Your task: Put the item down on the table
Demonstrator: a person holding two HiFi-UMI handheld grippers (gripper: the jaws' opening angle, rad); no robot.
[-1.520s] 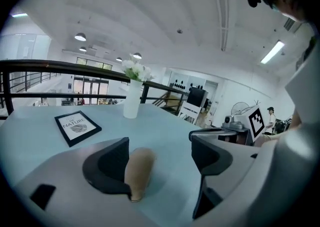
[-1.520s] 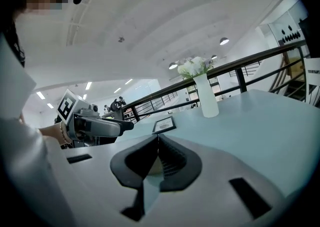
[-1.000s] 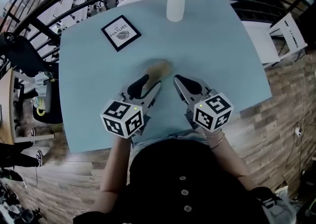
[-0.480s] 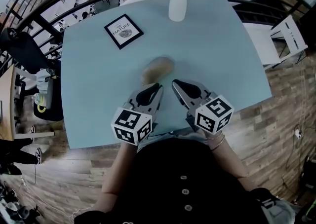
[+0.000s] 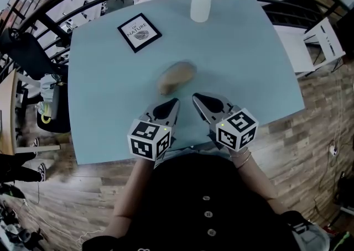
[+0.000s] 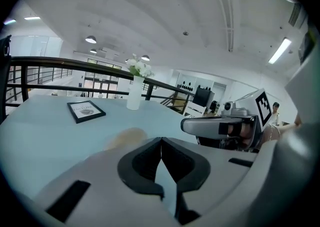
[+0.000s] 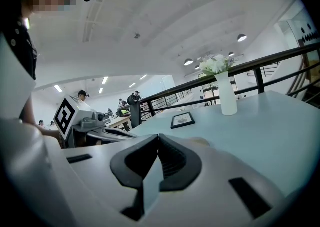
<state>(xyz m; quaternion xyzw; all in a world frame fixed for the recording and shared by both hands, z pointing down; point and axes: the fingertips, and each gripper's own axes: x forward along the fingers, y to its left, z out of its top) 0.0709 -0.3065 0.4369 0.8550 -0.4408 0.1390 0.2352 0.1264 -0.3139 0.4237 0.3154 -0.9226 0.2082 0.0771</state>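
A brown, potato-like item (image 5: pixel 176 77) lies on the light blue table (image 5: pixel 243 56), apart from both grippers. My left gripper (image 5: pixel 176 100) sits a little nearer the person than the item. Its jaws have just been closing and now meet with nothing between them. In the left gripper view the item (image 6: pixel 125 136) shows as a blur just beyond the shut left gripper (image 6: pixel 161 139). My right gripper (image 5: pixel 194 97) hovers beside the left one, shut and empty. The right gripper view shows its jaws (image 7: pixel 158 136) closed together.
A white vase (image 5: pixel 200 4) with flowers stands at the table's far edge. A black framed card (image 5: pixel 139 29) lies at the back left. The table's near edge runs under the grippers. A dark railing curves behind the table, and a white chair (image 5: pixel 326 40) stands at the right.
Both grippers have drawn back toward the person, away from the item. The left jaws, open beside the item earlier, have closed empty. The item stays on the table.
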